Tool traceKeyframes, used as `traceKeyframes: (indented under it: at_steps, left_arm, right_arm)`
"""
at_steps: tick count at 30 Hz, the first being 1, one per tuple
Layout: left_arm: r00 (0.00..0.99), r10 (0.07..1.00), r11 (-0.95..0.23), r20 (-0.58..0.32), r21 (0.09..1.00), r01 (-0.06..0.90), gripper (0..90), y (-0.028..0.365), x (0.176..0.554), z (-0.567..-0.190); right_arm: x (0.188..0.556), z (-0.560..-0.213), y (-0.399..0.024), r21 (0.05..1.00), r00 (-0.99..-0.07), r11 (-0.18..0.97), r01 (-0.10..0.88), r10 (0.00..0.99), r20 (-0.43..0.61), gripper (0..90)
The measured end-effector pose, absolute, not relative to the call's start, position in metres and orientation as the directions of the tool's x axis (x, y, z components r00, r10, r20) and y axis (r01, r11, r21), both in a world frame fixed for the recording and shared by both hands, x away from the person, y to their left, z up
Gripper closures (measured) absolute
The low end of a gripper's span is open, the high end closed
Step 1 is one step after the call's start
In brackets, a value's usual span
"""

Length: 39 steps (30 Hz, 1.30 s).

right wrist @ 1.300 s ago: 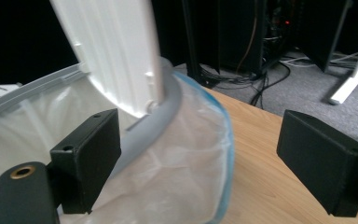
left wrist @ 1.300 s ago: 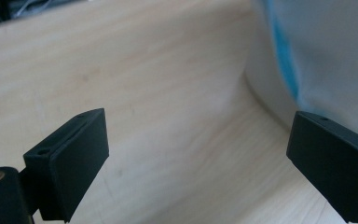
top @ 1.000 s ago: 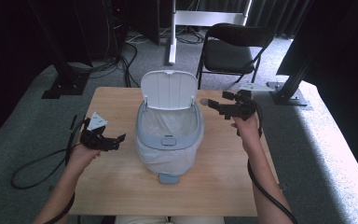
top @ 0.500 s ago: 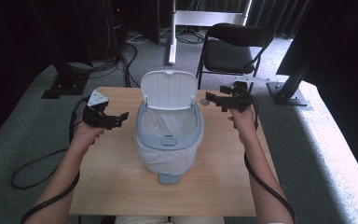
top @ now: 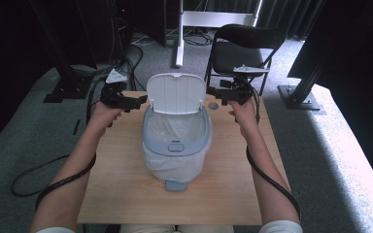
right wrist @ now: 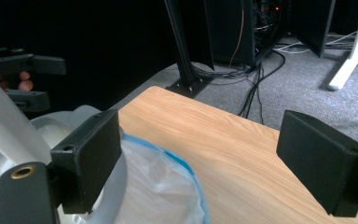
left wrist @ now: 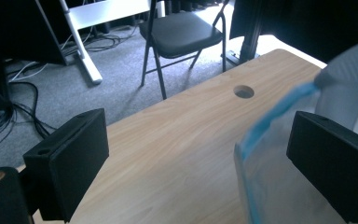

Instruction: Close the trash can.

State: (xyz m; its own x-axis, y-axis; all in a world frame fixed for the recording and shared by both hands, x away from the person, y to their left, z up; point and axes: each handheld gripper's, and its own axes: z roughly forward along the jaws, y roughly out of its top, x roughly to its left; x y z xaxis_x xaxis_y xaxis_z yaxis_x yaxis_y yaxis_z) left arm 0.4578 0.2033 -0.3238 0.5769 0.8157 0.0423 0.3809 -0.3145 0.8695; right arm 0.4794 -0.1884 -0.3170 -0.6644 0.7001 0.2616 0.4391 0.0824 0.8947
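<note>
Pedal bin (top: 176,141) at the centre of the high view, standing on the wooden table (top: 121,194), its white lid (top: 176,93) raised upright toward the top of the frame and a pale liner bag (top: 175,128) spread inside. Left gripper (top: 135,102), left of the lid, and right gripper (top: 214,92), right of it, flank the back of the bin; both have their jaws spread wide and hold nothing. In the left gripper view the bag's blue-edged rim (left wrist: 279,109) rises at lower right, between the jaws; in the right gripper view the rim (right wrist: 168,161) lies at lower left, beside the left jaw. Judged step: approach to the bag's rear rim. The next move likely calls for each gripper to descend and close on the rim without striking the lid
</note>
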Motion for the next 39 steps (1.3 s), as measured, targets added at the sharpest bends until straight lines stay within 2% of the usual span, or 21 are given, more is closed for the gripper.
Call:
traceKeyframes:
  at_steps: [10,18,28,39]
  left_arm:
    - [0.604,0.797,-0.285,0.012,0.889,0.358,5.7,0.195,0.458,-0.303]
    - [0.627,0.779,-0.302,0.016,0.886,0.353,5.6,0.195,0.444,-0.305]
    - [0.657,0.754,-0.302,0.012,0.894,0.330,5.6,0.192,0.412,-0.310]
    - [0.664,0.747,-0.307,0.029,0.901,0.306,5.6,0.190,0.379,-0.321]
  right_arm:
    - [0.477,-0.309,-0.180,0.894,-0.694,0.106,0.436,0.672,0.258,14.5]
    - [0.466,-0.309,-0.182,0.877,-0.727,0.094,0.471,0.604,0.326,15.5]
    - [0.428,-0.318,-0.172,0.897,-0.758,0.175,0.405,0.613,0.223,13.8]
    - [0.400,-0.331,-0.172,0.898,-0.764,0.202,0.392,0.615,0.195,12.4]
